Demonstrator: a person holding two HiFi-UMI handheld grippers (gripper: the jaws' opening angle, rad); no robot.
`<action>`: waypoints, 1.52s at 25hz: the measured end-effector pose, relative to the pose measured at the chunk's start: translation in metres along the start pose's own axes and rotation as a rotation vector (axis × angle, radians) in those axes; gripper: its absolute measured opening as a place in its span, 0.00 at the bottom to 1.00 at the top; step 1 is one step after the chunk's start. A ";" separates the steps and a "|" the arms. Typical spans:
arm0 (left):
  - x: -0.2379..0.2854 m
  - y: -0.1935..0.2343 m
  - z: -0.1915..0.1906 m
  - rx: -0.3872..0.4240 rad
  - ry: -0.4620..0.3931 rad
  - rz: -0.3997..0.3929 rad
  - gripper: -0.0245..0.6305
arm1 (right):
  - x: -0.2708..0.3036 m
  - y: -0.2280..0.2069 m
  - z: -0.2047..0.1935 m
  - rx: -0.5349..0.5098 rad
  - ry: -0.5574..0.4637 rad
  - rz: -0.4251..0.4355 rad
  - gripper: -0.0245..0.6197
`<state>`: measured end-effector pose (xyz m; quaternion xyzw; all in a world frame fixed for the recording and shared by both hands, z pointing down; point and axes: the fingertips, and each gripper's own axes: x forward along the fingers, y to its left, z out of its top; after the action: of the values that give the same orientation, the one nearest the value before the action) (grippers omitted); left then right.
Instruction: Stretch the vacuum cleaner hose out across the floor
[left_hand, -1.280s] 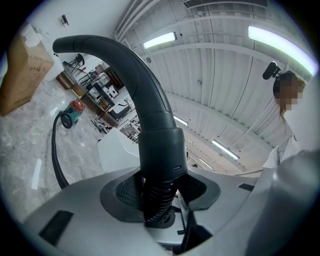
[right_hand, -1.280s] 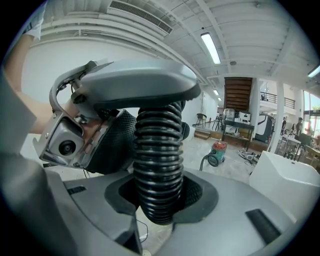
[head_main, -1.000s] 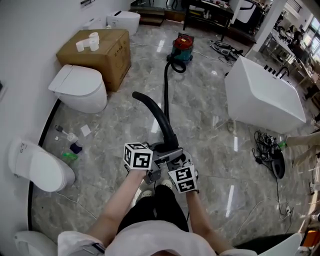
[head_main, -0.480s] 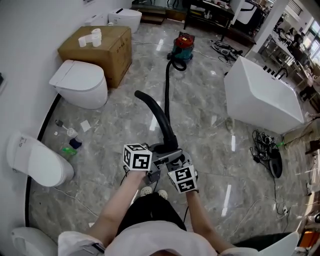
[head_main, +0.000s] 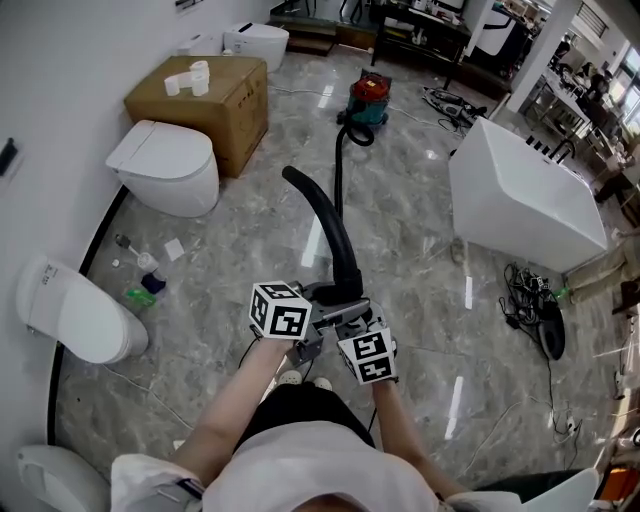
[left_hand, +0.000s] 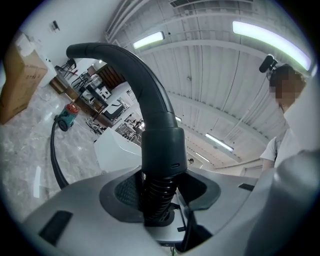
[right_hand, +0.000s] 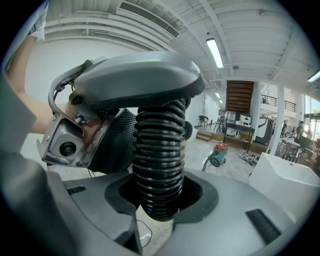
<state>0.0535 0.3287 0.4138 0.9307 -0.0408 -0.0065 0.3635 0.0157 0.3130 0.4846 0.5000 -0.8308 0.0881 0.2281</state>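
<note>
Left tool (head_main: 318, 322) is clenched on the hose (head_main: 337, 170). Its own view shows both jaws pressing the ribbed part just under the smooth cuff of the curved end tube (left_hand: 145, 90). Right beside it, the right tool (head_main: 362, 335) is clamped on the same ribbed hose a little lower down, jaws tight on either side, and the left tool's grey body sits just above it in the right gripper view. Both tools are held up in front of the person, close together, well above the floor (head_main: 400, 240).

Sweeping from the left in the head view: a white toilet (head_main: 70, 320) sits against the wall, with small bottles (head_main: 145, 280) on the tiles near it. A second toilet (head_main: 165, 165) stands further up, next to a cardboard box (head_main: 205, 105) with paper rolls (head_main: 190, 78) on top.

In the centre, the curved tube arches up and away from the tools. Beyond it the thin black hose runs in a nearly straight line across the marble floor to the red and green vacuum cleaner (head_main: 367, 97), where it loops at the base.

On the right stands a white bathtub (head_main: 520, 195), with a tangle of cables (head_main: 540, 320) on the floor below it.
</note>
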 end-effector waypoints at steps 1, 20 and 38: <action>0.002 -0.004 0.000 0.024 0.011 -0.001 0.35 | -0.003 -0.001 0.002 0.005 -0.011 -0.005 0.27; 0.015 -0.018 0.029 0.318 -0.017 0.126 0.35 | -0.001 -0.023 0.032 0.044 -0.073 -0.052 0.27; 0.009 -0.017 0.043 0.368 0.019 0.075 0.40 | 0.013 -0.024 0.053 0.001 -0.091 -0.046 0.27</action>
<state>0.0615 0.3111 0.3711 0.9793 -0.0724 0.0234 0.1876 0.0164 0.2712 0.4422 0.5224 -0.8286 0.0604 0.1919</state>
